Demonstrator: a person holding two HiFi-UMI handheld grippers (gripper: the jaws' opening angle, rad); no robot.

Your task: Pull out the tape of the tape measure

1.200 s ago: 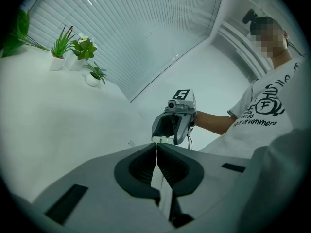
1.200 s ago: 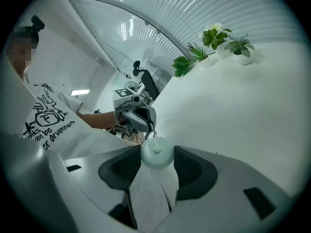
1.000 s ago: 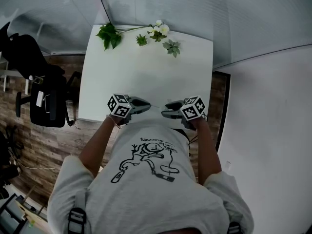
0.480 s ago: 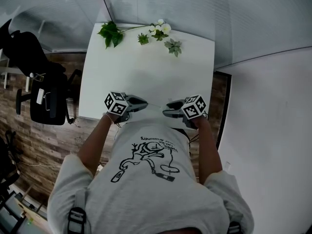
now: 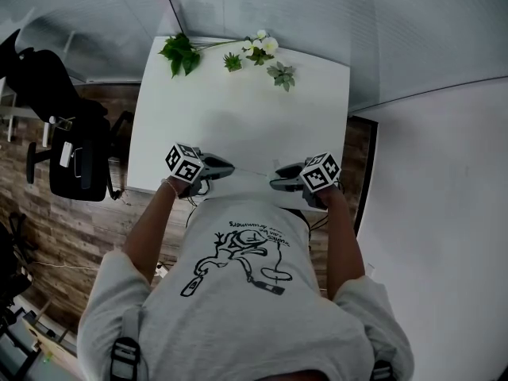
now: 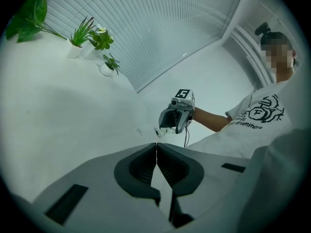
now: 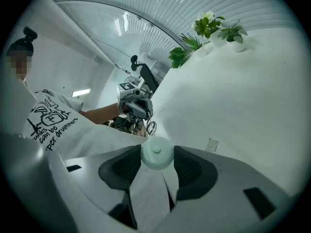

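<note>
The step in hand is the draw itself. The left tool [image 5: 228, 167] has its jaws pressed flat together on the free end of the tape [image 6: 156, 148]. The right tool [image 5: 275, 183] is clamped, jaws wide, around the round pale tape measure case [image 7: 157, 153]. Both hover over the near edge of the white bench [image 5: 238, 125], close in front of the person's shirt, with a short run of tape stretched between them.

To do this well, I judge that the tools should part along one straight line, level with each other, so the tape leaves the case without bending sideways. The pull wants to be slow and even, since so thin a tape could slip from the left pads and snap back. The right grip should not let the case roll.

At the bench's far edge stand small white pots [image 6: 74, 51] holding green plants [image 5: 178, 54]; one bears white flowers [image 5: 266, 46]. They are well apart from the work.
</note>
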